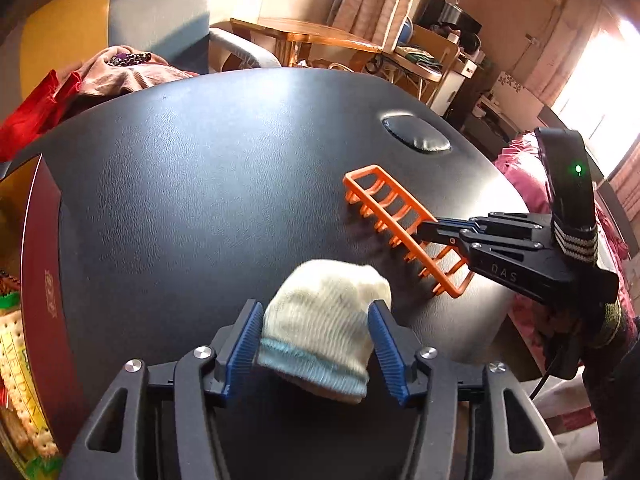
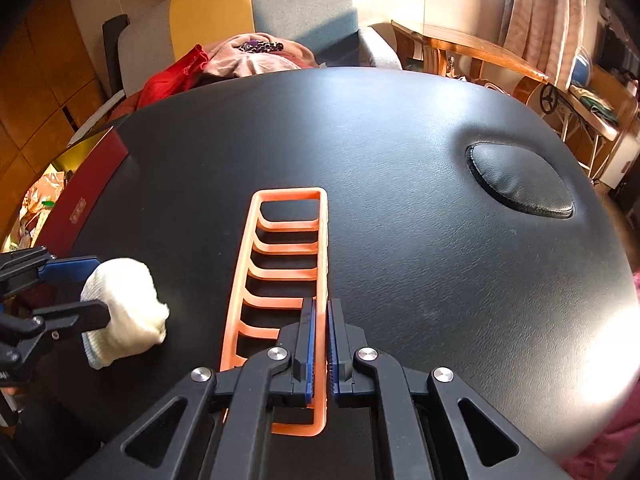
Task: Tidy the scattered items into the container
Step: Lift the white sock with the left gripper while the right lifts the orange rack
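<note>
A cream knitted sock [image 1: 324, 320] with a pale blue cuff is gripped between the blue ribbed pads of the left tool [image 1: 316, 344], whose jaws are part-way closed around it just above the black leather-textured counter [image 1: 200, 184]. The right tool [image 2: 321, 344] is nearly closed, its pads pinched onto one long side rail of an orange slatted plastic rack [image 2: 280, 264], which extends straight ahead of it on the counter. Seen from the left tool, the rack lies just ahead and to the right, and a red box [image 1: 44, 280] sits to the left.
</note>
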{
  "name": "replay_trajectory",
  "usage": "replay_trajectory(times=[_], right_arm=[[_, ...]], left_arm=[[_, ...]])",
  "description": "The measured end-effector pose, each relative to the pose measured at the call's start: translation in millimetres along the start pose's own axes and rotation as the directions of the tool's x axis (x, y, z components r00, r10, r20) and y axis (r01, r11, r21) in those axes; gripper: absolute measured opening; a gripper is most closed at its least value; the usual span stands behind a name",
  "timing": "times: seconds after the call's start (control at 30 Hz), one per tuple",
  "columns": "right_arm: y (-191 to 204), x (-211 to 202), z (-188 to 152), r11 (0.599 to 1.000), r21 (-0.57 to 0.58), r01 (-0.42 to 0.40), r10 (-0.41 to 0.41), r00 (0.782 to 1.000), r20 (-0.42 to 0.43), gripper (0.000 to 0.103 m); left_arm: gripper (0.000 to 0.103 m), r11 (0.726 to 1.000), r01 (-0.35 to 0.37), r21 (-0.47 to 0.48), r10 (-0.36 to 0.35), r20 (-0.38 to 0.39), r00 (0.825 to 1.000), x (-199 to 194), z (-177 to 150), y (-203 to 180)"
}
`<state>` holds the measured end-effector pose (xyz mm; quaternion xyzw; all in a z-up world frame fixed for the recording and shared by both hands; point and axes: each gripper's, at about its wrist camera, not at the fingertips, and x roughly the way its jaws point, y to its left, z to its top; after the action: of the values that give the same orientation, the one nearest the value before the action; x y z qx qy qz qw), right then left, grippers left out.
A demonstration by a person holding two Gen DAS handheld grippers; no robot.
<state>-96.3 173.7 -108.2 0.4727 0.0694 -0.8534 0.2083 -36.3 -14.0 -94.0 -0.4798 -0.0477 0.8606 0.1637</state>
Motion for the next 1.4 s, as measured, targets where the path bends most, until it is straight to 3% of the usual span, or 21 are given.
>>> replay_trajectory(times=[0.17,0.33,0.47,0.53,0.7,0.87,1.13,1.17,1.23,1.37,1.4], right_arm=[[0.3,-6.6,-9.5,0.998,0.058,0.003,-0.004,1.000,0.023,0.008],[-3.7,-14.3,-7.1,0.995,0.098,-0.006,0.000,0.998,0.058,0.046],[-2.4,-16.4,-3.8,0.996,0.084,0.009,-0.015,0.997,0.070,0.055],[-2.6,-13.4,-0.5,0.996,0.085,0.028,-0.034,0.997,0.072,0.065],[0.5,-7.1,9.4,0.995,0.075,0.061,-0.067,0.995,0.078,0.064],[10.6,-5.0,15.1,0.998,0.056,0.030,-0.034,0.997,0.067,0.059],[20.9,3.4,9.1,1.000,0.029,0.008,-0.008,1.000,0.008,0.058],[23.0,3.4,7.9,1.000,0.014,0.011,-0.011,1.000,0.008,0.056],[27.6,4.6,5.7,1.000,-0.016,0.020,-0.020,1.000,-0.001,0.035],[26.9,0.8,2.2,1.000,-0.001,-0.005,0.005,1.000,0.002,0.035],[25.8,-1.6,1.7,1.000,0.011,-0.016,0.016,1.000,0.010,0.043]], left_arm=[[0.063,0.998,0.006,0.062,-0.006,-0.002,1.000,1.7,3.0,-5.6],[0.063,0.994,0.013,0.108,-0.010,-0.032,0.999,15.2,14.8,-11.8],[0.065,0.997,0.044,0.065,-0.042,-0.045,0.998,20.6,14.3,-8.0],[0.078,0.999,0.046,0.022,-0.045,-0.055,0.997,24.5,13.1,-2.8],[0.085,0.997,0.050,-0.052,-0.052,-0.040,0.998,26.6,10.3,7.4],[0.085,0.999,0.035,-0.038,-0.036,-0.040,0.999,27.4,9.5,2.7],[0.060,1.000,0.026,0.007,-0.026,-0.023,0.999,19.9,8.3,-10.1],[0.060,1.000,0.025,0.005,-0.025,-0.020,0.999,19.2,7.7,-10.2],[0.059,1.000,0.028,-0.007,-0.028,-0.018,0.999,18.1,5.8,-8.5],[0.057,1.000,0.010,-0.024,-0.010,-0.002,1.000,11.3,1.3,-2.4],[0.056,1.000,0.003,-0.024,-0.003,0.003,1.000,8.6,-0.6,-1.4]])
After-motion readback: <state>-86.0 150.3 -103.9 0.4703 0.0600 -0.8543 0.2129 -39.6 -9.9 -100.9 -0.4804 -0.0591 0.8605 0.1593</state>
